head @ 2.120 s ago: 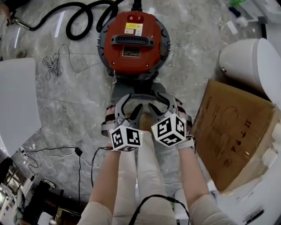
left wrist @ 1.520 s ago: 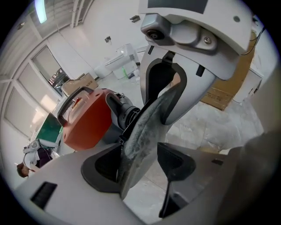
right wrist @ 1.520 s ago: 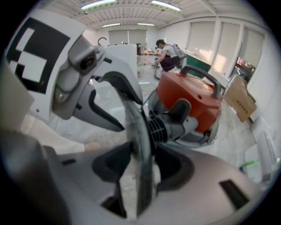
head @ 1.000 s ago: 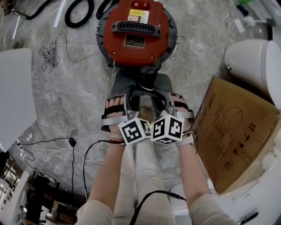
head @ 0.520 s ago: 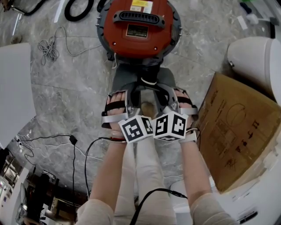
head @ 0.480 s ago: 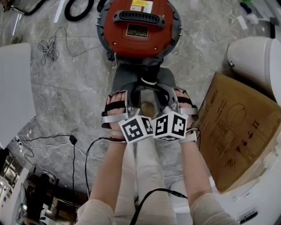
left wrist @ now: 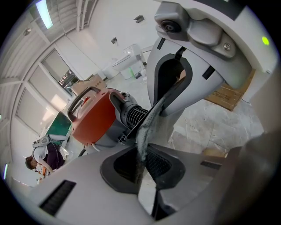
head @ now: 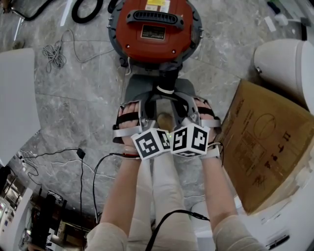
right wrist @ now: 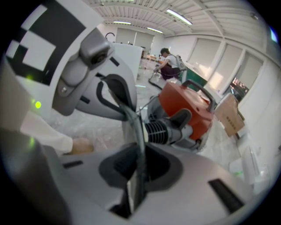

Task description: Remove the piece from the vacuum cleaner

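Note:
A red vacuum cleaner (head: 154, 29) stands on the marble floor, with a flat grey piece (head: 140, 90) joined to its black ribbed port (left wrist: 134, 115) on the near side. Both grippers sit side by side over that piece, between the person's sandalled feet. My left gripper (head: 148, 107) has just been closing, and its jaws now pinch the piece's thin grey edge (left wrist: 151, 123). My right gripper (head: 180, 108) is shut on the same edge (right wrist: 131, 114) from the other side. The port (right wrist: 158, 130) and red body (right wrist: 189, 105) lie just beyond.
A cardboard box (head: 265, 147) lies at the right, with a white rounded unit (head: 284, 68) behind it. A black hose (head: 91, 7) and a white cord (head: 59, 59) lie at the far left. Black cables (head: 93, 166) run by my left foot. A white panel (head: 17, 108) is at the left edge.
Both grippers came forward from open and apart to meet over the grey piece. Their jaws closed onto its edge, the left after the right. Little has moved in the last half second.

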`<state>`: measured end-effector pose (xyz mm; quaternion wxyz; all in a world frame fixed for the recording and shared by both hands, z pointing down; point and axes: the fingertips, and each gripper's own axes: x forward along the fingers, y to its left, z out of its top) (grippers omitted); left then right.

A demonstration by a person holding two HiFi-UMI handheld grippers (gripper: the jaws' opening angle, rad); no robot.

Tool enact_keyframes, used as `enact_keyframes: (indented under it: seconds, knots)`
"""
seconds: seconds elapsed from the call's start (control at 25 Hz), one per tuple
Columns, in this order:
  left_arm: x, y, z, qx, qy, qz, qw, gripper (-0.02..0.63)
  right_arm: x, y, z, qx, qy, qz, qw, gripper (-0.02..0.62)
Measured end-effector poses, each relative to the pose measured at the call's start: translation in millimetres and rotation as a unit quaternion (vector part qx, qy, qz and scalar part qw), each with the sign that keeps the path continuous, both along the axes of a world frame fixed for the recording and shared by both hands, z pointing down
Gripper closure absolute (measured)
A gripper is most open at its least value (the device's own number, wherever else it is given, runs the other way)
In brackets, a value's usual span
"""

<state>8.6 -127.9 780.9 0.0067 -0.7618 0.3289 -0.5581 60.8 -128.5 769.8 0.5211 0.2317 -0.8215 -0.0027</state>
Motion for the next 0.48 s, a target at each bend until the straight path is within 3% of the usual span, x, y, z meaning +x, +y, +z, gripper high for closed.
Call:
enact_keyframes:
  seconds: [0.48]
  knots:
    - [-4.1,8.7,0.8,0.004,0.003,-0.004,1.0,0.555,-3.8,9.3,-2.3,0.001,-0.002,0.007,1.0,0.554]
